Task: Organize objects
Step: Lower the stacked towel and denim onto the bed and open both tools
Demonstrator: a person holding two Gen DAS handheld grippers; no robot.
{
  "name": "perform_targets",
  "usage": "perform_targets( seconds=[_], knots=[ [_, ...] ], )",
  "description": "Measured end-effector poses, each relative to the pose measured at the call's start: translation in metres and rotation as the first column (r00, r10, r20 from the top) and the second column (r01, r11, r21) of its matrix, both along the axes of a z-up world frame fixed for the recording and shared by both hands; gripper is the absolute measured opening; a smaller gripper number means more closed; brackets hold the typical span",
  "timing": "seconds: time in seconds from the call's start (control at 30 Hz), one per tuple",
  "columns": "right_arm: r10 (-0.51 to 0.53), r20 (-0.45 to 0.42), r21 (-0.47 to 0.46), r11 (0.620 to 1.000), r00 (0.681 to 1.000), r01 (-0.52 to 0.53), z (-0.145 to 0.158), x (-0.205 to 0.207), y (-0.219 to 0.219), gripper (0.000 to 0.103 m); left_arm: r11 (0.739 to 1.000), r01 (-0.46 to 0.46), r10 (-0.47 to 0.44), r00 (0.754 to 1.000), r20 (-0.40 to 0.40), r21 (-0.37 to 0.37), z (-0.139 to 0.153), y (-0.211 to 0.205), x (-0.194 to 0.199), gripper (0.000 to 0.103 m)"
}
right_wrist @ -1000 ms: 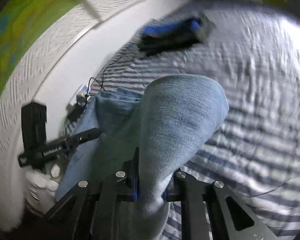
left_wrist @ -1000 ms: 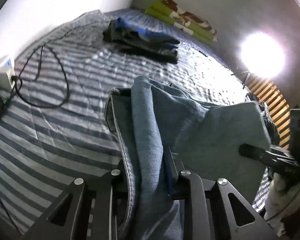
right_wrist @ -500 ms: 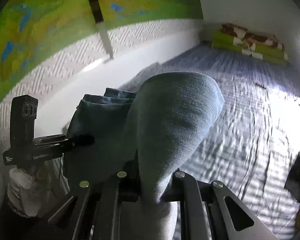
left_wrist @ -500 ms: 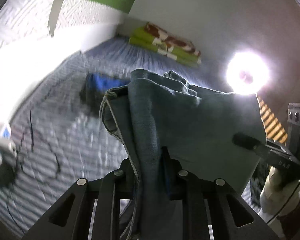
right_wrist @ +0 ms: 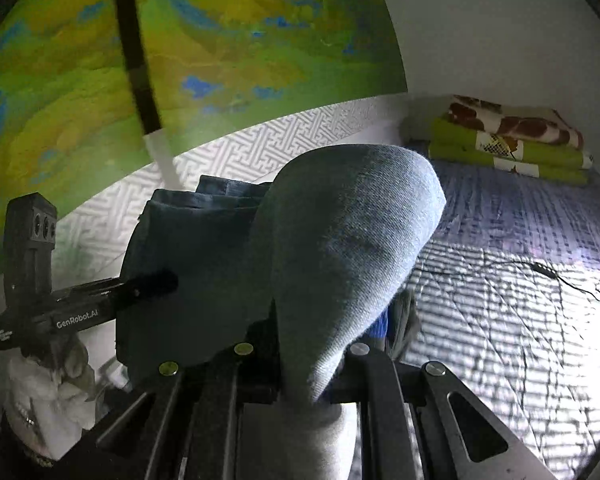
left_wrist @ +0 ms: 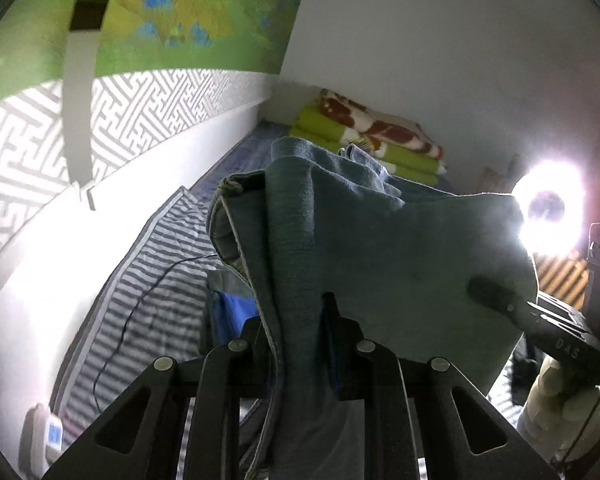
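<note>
A pair of folded blue jeans [left_wrist: 380, 248] hangs in the air between both grippers, above the striped bed [left_wrist: 160, 280]. My left gripper [left_wrist: 296, 320] is shut on one bunched edge of the denim, near the seam. My right gripper [right_wrist: 300, 344] is shut on the other folded end of the jeans [right_wrist: 340, 248], which bulges over its fingers. The right gripper [left_wrist: 500, 300] shows at the right of the left wrist view, and the left gripper [right_wrist: 156, 280] at the left of the right wrist view, each pinching the cloth. A gloved hand [right_wrist: 48, 384] holds the left tool.
A dark and blue pile of folded clothes [left_wrist: 228, 312] lies on the bed under the jeans. Green and brown folded blankets [left_wrist: 372, 140] sit at the bed's far end by the wall. A black cable [left_wrist: 140, 304] and a power strip [left_wrist: 48, 436] lie at the left. A ring lamp [left_wrist: 548, 208] glares at the right.
Both grippers have risen with the jeans and tipped upward, so the wall and green poster now fill the top. The jeans left the bed surface; the dark clothes pile now sits behind them.
</note>
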State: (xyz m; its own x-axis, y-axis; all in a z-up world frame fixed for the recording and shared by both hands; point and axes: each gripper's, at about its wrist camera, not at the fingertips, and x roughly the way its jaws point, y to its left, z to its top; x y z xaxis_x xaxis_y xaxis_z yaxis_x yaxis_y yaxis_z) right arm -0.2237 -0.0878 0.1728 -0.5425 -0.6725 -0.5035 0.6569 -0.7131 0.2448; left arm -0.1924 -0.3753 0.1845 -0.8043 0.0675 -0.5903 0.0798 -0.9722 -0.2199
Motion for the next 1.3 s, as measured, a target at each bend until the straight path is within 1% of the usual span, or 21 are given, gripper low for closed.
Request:
perform_targets(
  seconds=[0.17,0.23,0.27,0.3,0.33,0.37,0.4,0.43,0.47,0.53,0.57,0.67,0.77,0.8,0.9,0.93,0.97,1.07,1.17,1.2,1.3],
  knots=[
    [-0.016,0.001,0.028,0.999,1.000,0.016,-0.027,-0.051,-0.031,0.013,1.000,-0.026,0.026,0.999,0.039,-0.001,-0.031,-0.022,-0.058,0.020],
    [-0.023,0.006,0.036,0.999,1.000,0.023,-0.040,-0.071,-0.042,0.013,0.999,-0.036,0.036,0.998,0.045,-0.012,-0.042,-0.029,-0.077,0.020],
    [-0.028,0.005,0.039,0.999,1.000,0.027,-0.047,-0.081,-0.046,0.013,0.998,-0.051,0.053,0.998,0.045,-0.039,-0.052,-0.034,-0.094,0.020],
    [-0.033,0.001,0.050,0.998,0.999,0.032,-0.054,-0.090,-0.051,0.013,0.995,-0.070,0.073,0.996,0.044,-0.070,-0.062,-0.038,-0.107,0.027],
    [-0.043,-0.006,0.078,0.996,0.999,0.043,-0.063,-0.100,-0.058,0.017,0.987,-0.119,0.129,0.988,0.082,-0.108,-0.080,-0.044,-0.128,0.035],
    [-0.059,-0.013,0.141,0.988,0.998,0.060,-0.076,-0.112,-0.068,0.030,0.981,-0.146,0.163,0.978,0.130,-0.130,-0.093,-0.048,-0.140,0.052],
    [-0.099,-0.011,0.246,0.964,0.995,0.099,-0.093,-0.127,-0.079,0.039,0.966,-0.198,0.230,0.952,0.204,-0.165,-0.111,-0.056,-0.155,0.052],
    [-0.167,-0.015,0.324,0.932,0.986,0.163,-0.106,-0.137,-0.083,0.049,0.963,-0.225,0.254,0.939,0.229,-0.148,-0.122,-0.062,-0.160,0.052],
    [-0.225,-0.043,0.370,0.901,0.974,0.224,-0.116,-0.143,-0.081,0.049,0.964,-0.234,0.256,0.942,0.218,-0.124,-0.125,-0.065,-0.158,0.052],
    [-0.248,-0.060,0.348,0.903,0.967,0.253,-0.118,-0.141,-0.071,0.049,0.967,-0.234,0.249,0.951,0.181,-0.100,-0.124,-0.064,-0.152,0.054],
    [-0.246,-0.054,0.331,0.910,0.968,0.250,-0.117,-0.138,-0.066,0.049,0.969,-0.216,0.234,0.955,0.179,-0.116,-0.124,-0.061,-0.150,0.054],
    [-0.177,-0.069,0.289,0.938,0.982,0.190,-0.114,-0.117,-0.058,0.049,0.980,-0.146,0.170,0.967,0.192,-0.132,-0.129,-0.042,-0.142,0.054],
    [-0.095,-0.042,0.310,0.945,0.995,0.103,-0.120,-0.103,-0.071,0.049,0.986,-0.093,0.126,0.961,0.247,-0.142,-0.145,-0.022,-0.133,0.054],
    [-0.060,-0.026,0.329,0.942,0.998,0.065,-0.127,-0.099,-0.076,0.049,0.988,-0.087,0.119,0.958,0.261,-0.131,-0.152,-0.016,-0.126,0.054],
    [-0.040,0.022,0.472,0.881,0.999,0.025,-0.164,-0.093,-0.084,0.049,0.991,-0.094,0.118,0.948,0.295,-0.092,-0.177,-0.014,-0.105,0.057],
    [-0.047,0.038,0.484,0.875,0.998,0.023,-0.176,-0.091,-0.079,0.049,0.992,-0.096,0.116,0.947,0.301,-0.079,-0.181,-0.013,-0.097,0.059],
    [-0.058,0.053,0.472,0.881,0.997,0.026,-0.182,-0.088,-0.071,0.049,0.992,-0.096,0.116,0.944,0.308,-0.081,-0.186,-0.011,-0.090,0.061],
    [-0.082,0.079,0.459,0.887,0.993,0.037,-0.181,-0.078,-0.056,0.049,0.991,-0.082,0.113,0.936,0.332,-0.105,-0.196,0.002,-0.066,0.062],
    [-0.102,0.084,0.491,0.870,0.991,0.047,-0.175,-0.056,-0.038,0.049,0.990,-0.067,0.114,0.909,0.401,-0.128,-0.208,0.015,-0.031,0.061],
    [-0.108,0.092,0.500,0.865,0.990,0.048,-0.172,-0.046,-0.032,0.049,0.988,-0.069,0.119,0.905,0.408,-0.136,-0.208,0.017,-0.019,0.061],
    [-0.120,0.098,0.498,0.865,0.988,0.056,-0.157,-0.017,-0.011,0.049,0.988,-0.086,0.130,0.916,0.378,-0.132,-0.188,0.031,0.026,0.060]
  ],
)
